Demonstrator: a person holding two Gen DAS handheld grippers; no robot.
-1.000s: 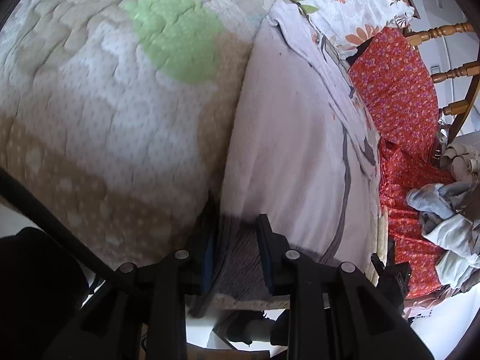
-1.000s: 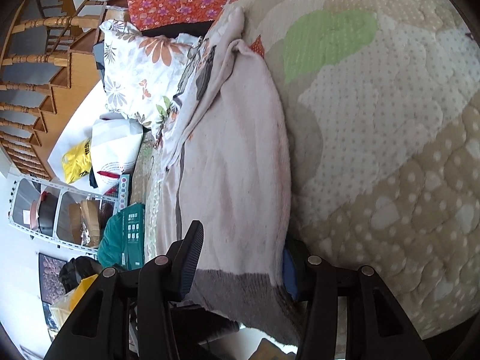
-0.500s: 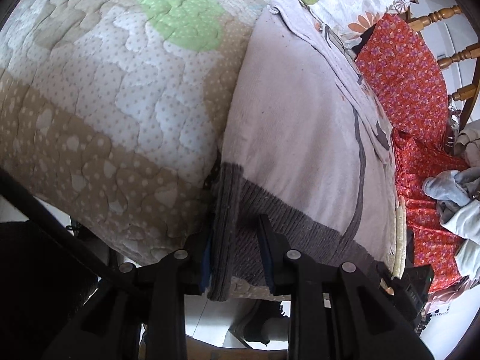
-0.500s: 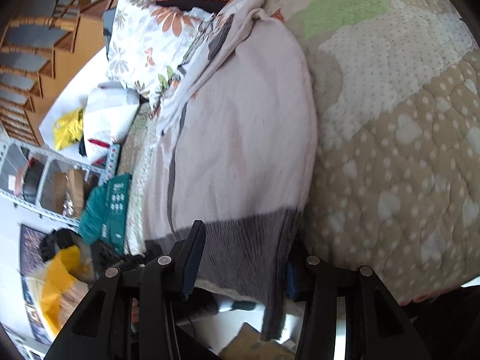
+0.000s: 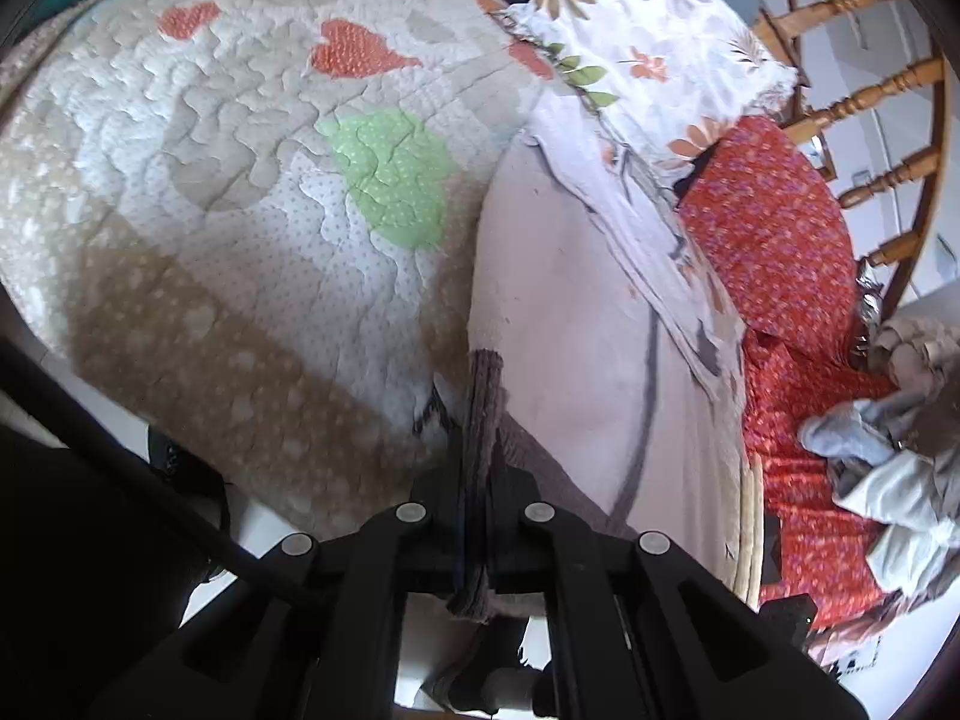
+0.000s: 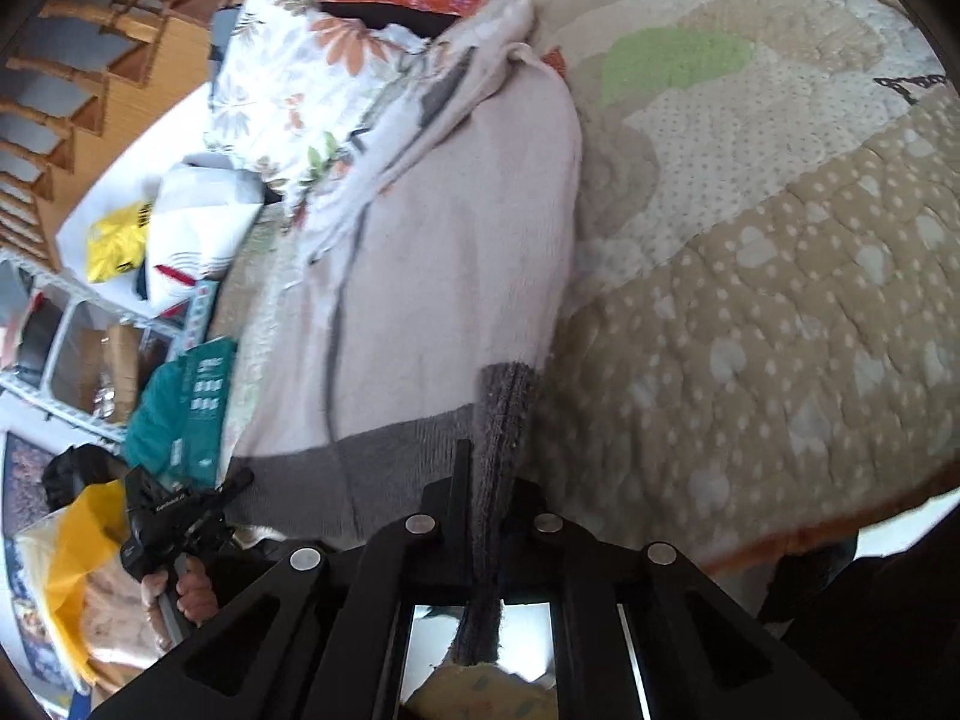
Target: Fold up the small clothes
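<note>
Quilted bedspread (image 5: 252,252) carries the pale sweater (image 5: 576,312). Your left gripper (image 5: 477,516) and right gripper (image 6: 489,510), open a second ago, now pinch its grey hem (image 6: 504,420), ready to lift for folding.

A home bedroom: a bed under a patchwork quilt with hearts (image 5: 252,192), a floral pillow (image 5: 648,42), turned wooden railings (image 5: 870,90).

My left gripper (image 5: 474,516) hides the sweater's grey hem (image 5: 480,420) between its jaws; my right gripper (image 6: 486,516) likewise; lower frame edges crop both.
</note>
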